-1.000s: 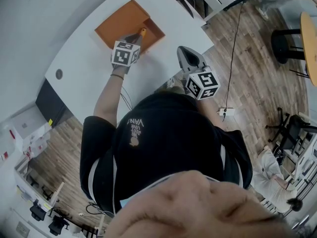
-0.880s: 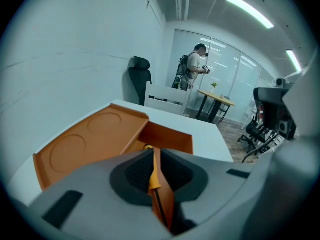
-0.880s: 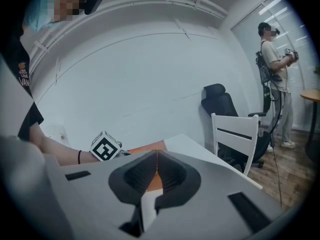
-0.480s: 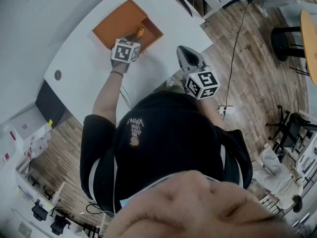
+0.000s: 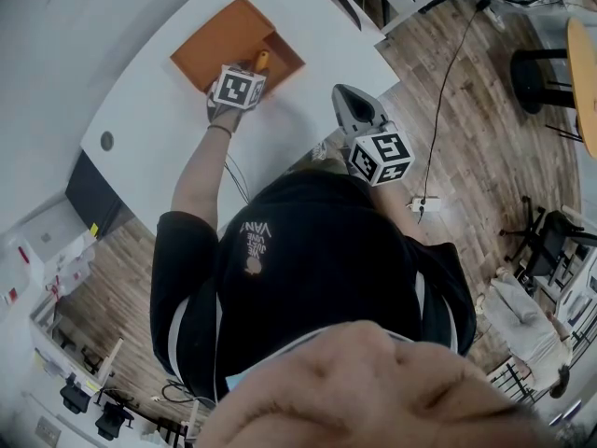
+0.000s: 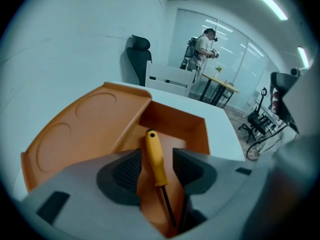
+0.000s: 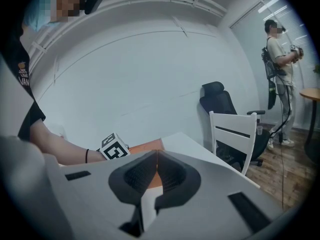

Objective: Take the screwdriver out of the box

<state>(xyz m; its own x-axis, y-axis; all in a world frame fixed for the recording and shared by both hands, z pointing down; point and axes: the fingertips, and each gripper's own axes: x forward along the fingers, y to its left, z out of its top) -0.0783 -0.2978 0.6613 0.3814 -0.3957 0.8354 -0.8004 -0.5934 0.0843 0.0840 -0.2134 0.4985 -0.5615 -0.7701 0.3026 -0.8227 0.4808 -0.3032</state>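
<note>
An orange box [image 5: 224,40] with its lid folded back lies on the white table [image 5: 159,110]. Inside it a screwdriver [image 6: 154,156] with a yellow handle and dark shaft lies on the box floor [image 6: 170,129]; its handle [image 5: 263,61] peeks out past the marker cube in the head view. My left gripper [image 6: 156,166] points steeply down into the box, its jaws opening on either side of the handle, which lies loose between the pads. My right gripper [image 5: 347,96] hangs over the table's near edge, jaws shut on nothing [image 7: 156,156].
A white chair [image 7: 235,134] and a black office chair [image 7: 217,101] stand past the table's far end. A person [image 7: 280,59] stands in the background. A cable and a power strip [image 5: 424,210] lie on the wooden floor.
In the head view the left gripper's marker cube has shifted a little further over the box. The right gripper has stayed where it was.
</note>
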